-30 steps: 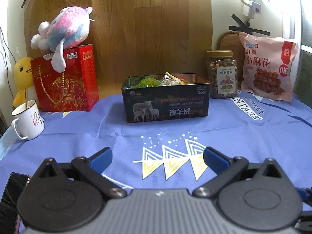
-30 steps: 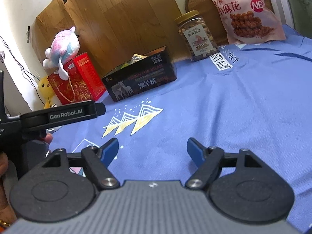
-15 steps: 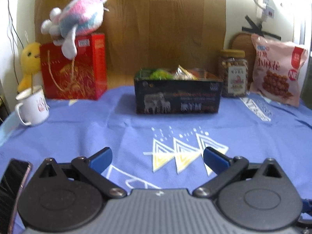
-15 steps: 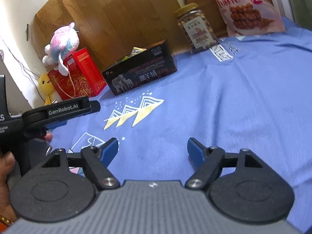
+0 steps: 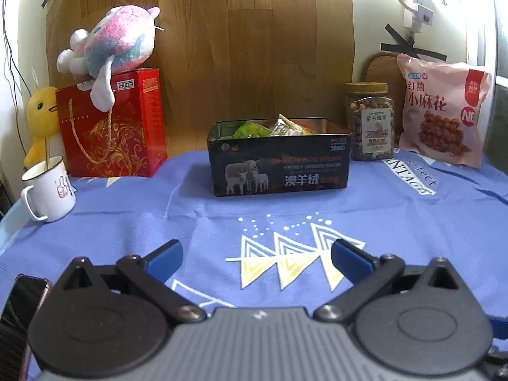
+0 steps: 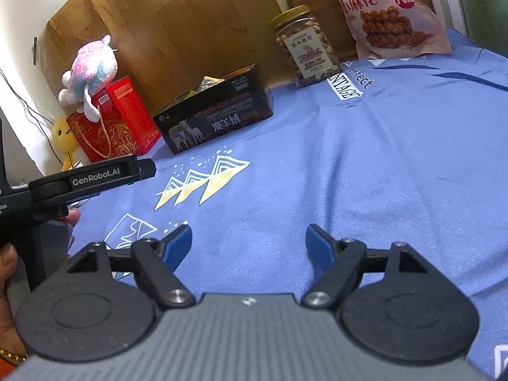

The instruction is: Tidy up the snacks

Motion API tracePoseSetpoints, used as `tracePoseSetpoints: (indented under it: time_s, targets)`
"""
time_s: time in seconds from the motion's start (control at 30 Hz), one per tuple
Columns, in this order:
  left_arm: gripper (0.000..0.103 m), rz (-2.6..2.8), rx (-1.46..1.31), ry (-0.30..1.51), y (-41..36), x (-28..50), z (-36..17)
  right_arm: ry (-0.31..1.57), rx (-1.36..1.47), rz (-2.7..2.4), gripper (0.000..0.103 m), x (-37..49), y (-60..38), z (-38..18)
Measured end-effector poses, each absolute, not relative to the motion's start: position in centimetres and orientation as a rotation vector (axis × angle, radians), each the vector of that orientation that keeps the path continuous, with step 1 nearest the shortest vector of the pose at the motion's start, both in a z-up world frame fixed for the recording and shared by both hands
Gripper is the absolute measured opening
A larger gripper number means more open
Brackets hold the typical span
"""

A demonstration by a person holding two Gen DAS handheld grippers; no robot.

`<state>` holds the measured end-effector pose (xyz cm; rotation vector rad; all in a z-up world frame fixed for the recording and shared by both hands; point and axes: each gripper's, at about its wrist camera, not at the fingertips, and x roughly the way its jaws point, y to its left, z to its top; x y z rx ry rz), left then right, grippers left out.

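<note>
A dark tin box with sheep printed on it stands at the back middle of the blue cloth, with green and yellow snack packets inside. Right of it stand a nut jar and a pink snack bag leaning on the wall. My left gripper is open above the cloth, well short of the tin, holding nothing. My right gripper is open too, over bare cloth. The left gripper's body shows at the left of the right wrist view, held by a hand.
A red gift box with a pink plush toy on top stands back left, beside a yellow duck toy. A white mug sits at the left edge. A phone lies near left. Wood panel behind.
The left view has drifted and dipped, then come back to face the tin a little nearer. The right gripper has tilted slightly. Both stay open.
</note>
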<state>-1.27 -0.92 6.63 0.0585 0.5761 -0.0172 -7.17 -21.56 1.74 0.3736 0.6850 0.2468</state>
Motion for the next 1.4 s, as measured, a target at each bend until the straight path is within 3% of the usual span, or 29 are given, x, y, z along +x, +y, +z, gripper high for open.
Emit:
tracePoseSetpoints:
  time_s: [1.4]
  targets:
    - [0.103, -0.058, 0.123, 0.570, -4.3, -1.6, 7.3, 0.660, 0.403, 0.196, 0.081, -8.7, -23.2, 2.0]
